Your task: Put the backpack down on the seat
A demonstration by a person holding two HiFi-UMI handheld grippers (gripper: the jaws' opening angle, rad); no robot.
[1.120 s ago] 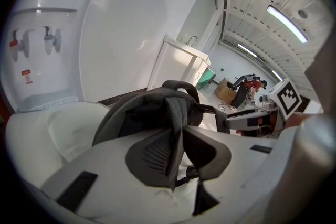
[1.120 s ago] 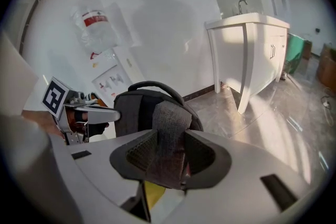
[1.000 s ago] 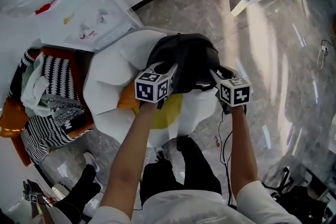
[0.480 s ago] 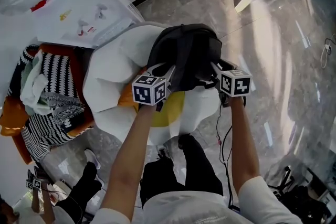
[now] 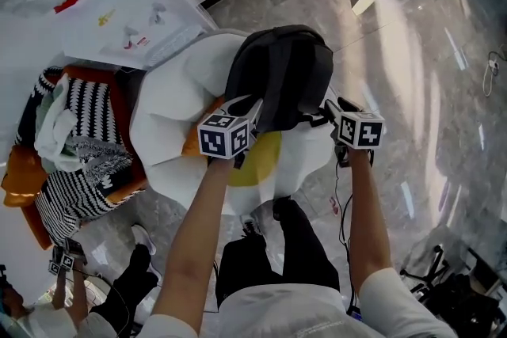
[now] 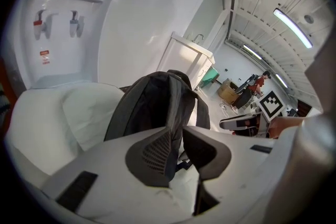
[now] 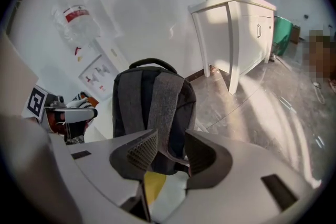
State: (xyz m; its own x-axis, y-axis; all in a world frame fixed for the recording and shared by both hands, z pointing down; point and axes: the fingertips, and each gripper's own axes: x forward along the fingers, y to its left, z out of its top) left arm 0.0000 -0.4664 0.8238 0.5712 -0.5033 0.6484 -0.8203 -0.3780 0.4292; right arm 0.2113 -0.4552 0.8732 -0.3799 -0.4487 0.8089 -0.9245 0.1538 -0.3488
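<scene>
Your left gripper (image 5: 255, 108) is clamped on a shoulder strap of the dark grey backpack (image 5: 281, 71), the two pads pressed against the strap in the left gripper view (image 6: 176, 149). Your right gripper (image 5: 327, 111) has the other grey strap between its jaws (image 7: 167, 152), which close on it with a wider gap. The backpack stands upright between the two grippers, over the far right part of the white seat (image 5: 170, 103), with the seat's yellow centre (image 5: 257, 162) just near of it; you cannot tell whether its bottom touches the cushion. A white water dispenser (image 5: 127, 20) stands far left of the seat, and a pile of striped clothes (image 5: 79, 138) lies to the left.
</scene>
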